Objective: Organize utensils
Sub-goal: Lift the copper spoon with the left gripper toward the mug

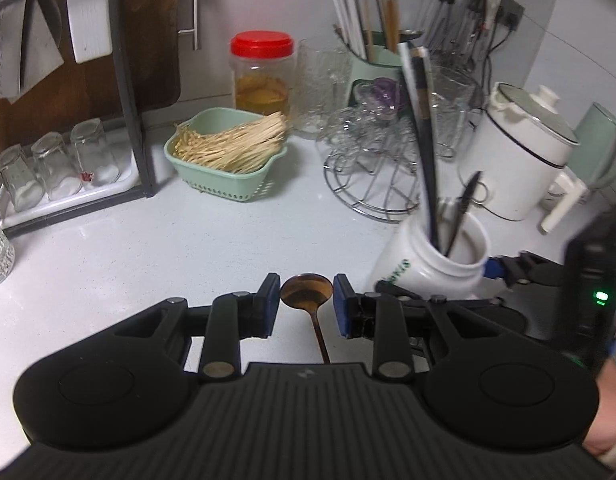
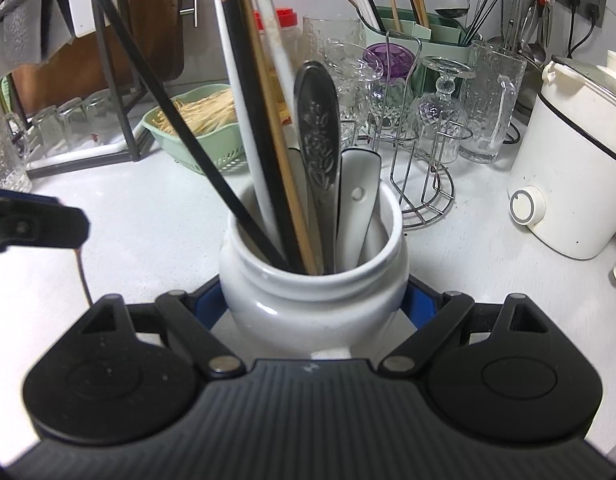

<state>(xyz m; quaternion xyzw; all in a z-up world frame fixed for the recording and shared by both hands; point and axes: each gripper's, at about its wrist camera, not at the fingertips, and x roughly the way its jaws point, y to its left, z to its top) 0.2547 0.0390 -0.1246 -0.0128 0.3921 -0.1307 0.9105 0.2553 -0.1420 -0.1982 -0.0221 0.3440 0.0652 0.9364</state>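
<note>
Picking up the brown spoon (image 1: 306, 289) is the job for the left gripper (image 1: 306, 305), whose blue pads (image 1: 270, 305) stand apart, one on each side of the spoon's bowl, while the spoon lies flat on the white counter (image 1: 148, 240) with its thin handle running back under the tool. It should come down straight and squeeze gently so the spoon does not slip or flip. Over on the right, the right gripper (image 2: 313, 300) hugs the white jar (image 2: 313, 276) full of chopsticks (image 2: 264, 120) and spoons, and it should hold the jar steady.
</note>
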